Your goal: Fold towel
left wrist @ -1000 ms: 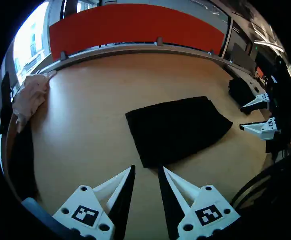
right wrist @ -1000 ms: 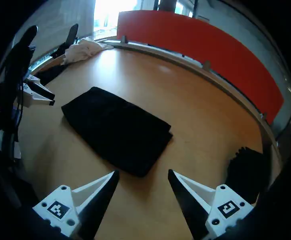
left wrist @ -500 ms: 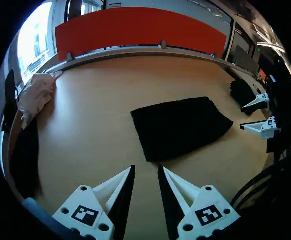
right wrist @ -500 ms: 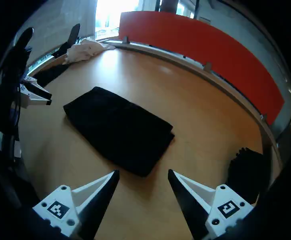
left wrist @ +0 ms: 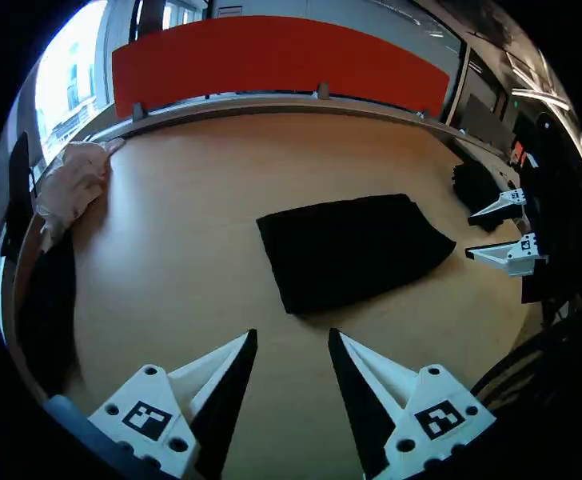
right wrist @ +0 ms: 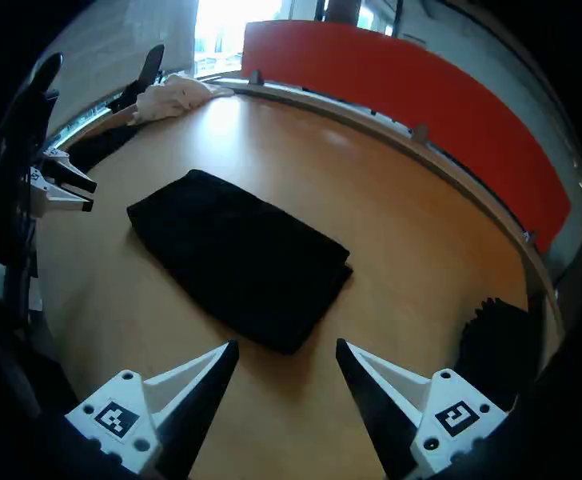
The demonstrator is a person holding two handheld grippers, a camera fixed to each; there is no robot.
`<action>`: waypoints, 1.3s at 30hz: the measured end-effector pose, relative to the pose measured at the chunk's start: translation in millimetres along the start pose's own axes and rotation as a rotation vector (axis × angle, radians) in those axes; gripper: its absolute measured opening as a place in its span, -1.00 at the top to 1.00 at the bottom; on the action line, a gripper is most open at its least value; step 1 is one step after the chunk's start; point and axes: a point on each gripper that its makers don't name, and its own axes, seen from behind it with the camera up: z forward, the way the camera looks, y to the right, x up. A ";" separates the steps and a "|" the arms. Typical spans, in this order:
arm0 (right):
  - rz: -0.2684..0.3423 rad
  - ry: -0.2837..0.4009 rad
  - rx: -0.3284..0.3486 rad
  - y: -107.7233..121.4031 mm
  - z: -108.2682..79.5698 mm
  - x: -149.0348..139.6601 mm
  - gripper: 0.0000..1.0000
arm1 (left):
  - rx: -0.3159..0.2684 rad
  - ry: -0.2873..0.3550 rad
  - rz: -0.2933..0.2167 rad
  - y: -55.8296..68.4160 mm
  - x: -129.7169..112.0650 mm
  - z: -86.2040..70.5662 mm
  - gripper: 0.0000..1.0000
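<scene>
A black towel (left wrist: 353, 248) lies folded flat in the middle of the wooden table (left wrist: 179, 240). In the left gripper view my left gripper (left wrist: 291, 352) hovers open just short of the towel's near corner, nothing between its fingers. The right gripper (left wrist: 471, 236) appears there at the towel's right end, open. In the right gripper view the towel (right wrist: 239, 254) lies ahead of my right gripper (right wrist: 285, 356), which stands open and empty above the bare wood. The left gripper (right wrist: 89, 196) shows at the far left of that view, beyond the towel's far end.
A pale crumpled cloth (left wrist: 71, 186) lies at the table's far left corner, also the cloth (right wrist: 171, 92). A dark bundle (right wrist: 495, 344) sits on the table's right side. An orange partition (left wrist: 283, 56) runs along the back edge. A dark chair (right wrist: 143, 72) stands beyond the table.
My left gripper's fingers have spread wider apart. Both grippers have shifted only slightly; the towel has not moved.
</scene>
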 end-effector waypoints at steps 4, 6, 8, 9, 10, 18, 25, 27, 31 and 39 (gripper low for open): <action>-0.004 -0.004 0.008 -0.3 3.6 -1.3 -0.88 | -0.005 -0.009 -0.008 0.7 -5.2 -4.6 -0.88; -0.006 -0.006 0.012 -0.2 5.6 -1.8 -0.89 | -0.005 -0.012 -0.011 0.3 -7.5 -7.5 -0.90; -0.007 -0.007 0.017 -0.6 8.0 -2.0 -0.89 | 0.000 -0.012 -0.012 -0.9 -9.2 -10.5 -0.92; -0.007 -0.008 0.019 -0.8 9.1 -2.1 -0.89 | 0.002 -0.012 -0.013 -1.4 -9.9 -11.9 -0.92; -0.007 -0.009 0.022 -1.1 10.0 -2.2 -0.88 | 0.004 -0.012 -0.014 -1.9 -10.8 -13.1 -0.92; -0.018 -0.026 0.045 -3.9 17.3 -6.3 -0.76 | 0.025 -0.016 -0.033 -7.0 -19.4 -22.2 -0.92; -0.017 -0.054 0.064 -1.5 21.9 -12.0 -0.27 | 0.048 -0.014 -0.047 -14.0 -25.2 -28.8 -0.92; -0.014 -0.067 0.073 -0.7 23.3 -14.2 -0.06 | 0.049 -0.013 -0.052 -14.8 -26.5 -30.3 -0.92; -0.017 -0.085 0.086 1.0 24.8 -18.0 0.16 | 0.055 -0.012 -0.064 -16.8 -28.1 -32.0 -0.92; -0.031 -0.090 0.109 0.1 24.8 -19.9 0.33 | 0.057 -0.014 -0.071 -18.8 -29.6 -32.4 -0.92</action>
